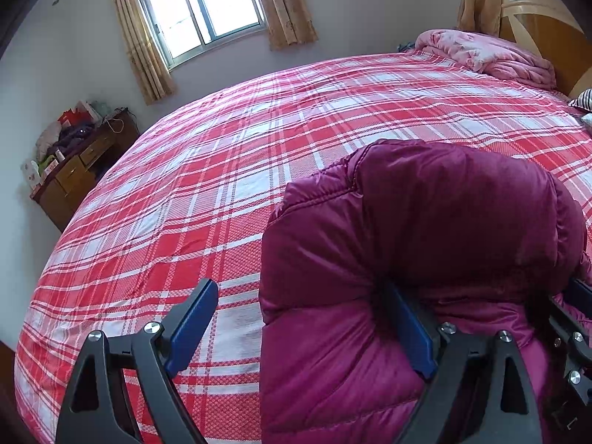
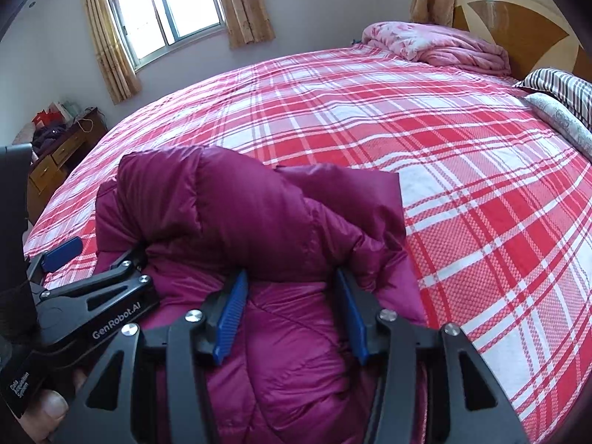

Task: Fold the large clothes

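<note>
Your purple puffer jacket [image 2: 259, 244] lies bunched at the near edge of the bed [image 2: 462, 155], on the red and white checked cover. Your left hand-held gripper [image 1: 301, 333] is spread wide, one finger over the cover, the other pushed into the jacket's fold. It reads "GenRobot.AI" on its side in the right view. Your right hand-held gripper [image 2: 290, 318] is half spread over the jacket, pads not pressing it.

Magenta puffer jacket [image 1: 425, 259] bunched near right on plaid bed [image 1: 222, 185]; left gripper [image 1: 303, 333] wide open, right finger against jacket fold
</note>
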